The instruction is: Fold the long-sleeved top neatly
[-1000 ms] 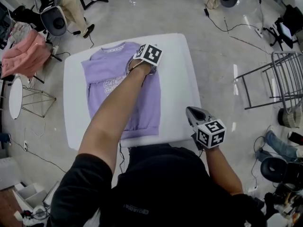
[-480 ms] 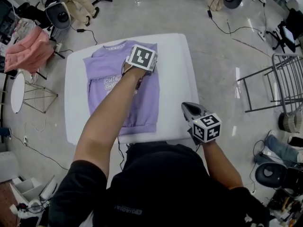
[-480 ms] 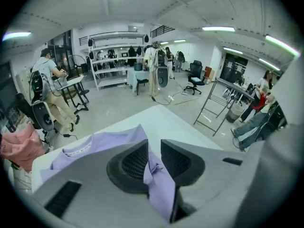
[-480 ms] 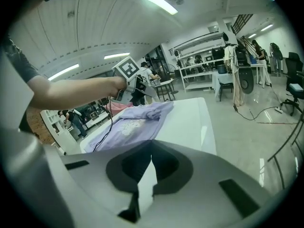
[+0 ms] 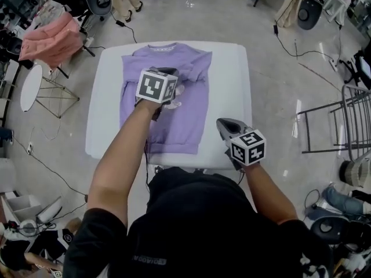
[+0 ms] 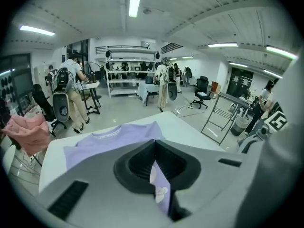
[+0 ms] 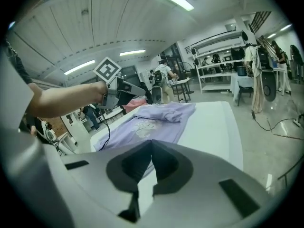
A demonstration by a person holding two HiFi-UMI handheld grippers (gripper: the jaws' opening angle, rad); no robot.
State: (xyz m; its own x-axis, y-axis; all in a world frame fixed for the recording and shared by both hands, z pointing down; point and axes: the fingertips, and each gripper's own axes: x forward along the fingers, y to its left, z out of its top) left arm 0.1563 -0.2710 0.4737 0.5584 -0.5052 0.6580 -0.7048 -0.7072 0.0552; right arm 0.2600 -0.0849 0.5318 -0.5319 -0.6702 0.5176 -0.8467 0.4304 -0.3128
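Drawn back toward the hem, left gripper point(image 6: 154, 148) fingers have just clenched empty; right gripper point(image 7: 151, 146) fingers clenched too. Purple long-sleeved top point(image 5: 174, 126) runs lengthwise beyond them, collar point(image 5: 162, 48) farthest.

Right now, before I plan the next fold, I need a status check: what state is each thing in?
long-sleeved top: flat on the table, front up, sleeves folded in, body not yet folded.
left gripper: jaws have just closed; shut, nothing between them, above the top.
right gripper: shut, empty, over the table's right side.
pink garment: draped, off the table.
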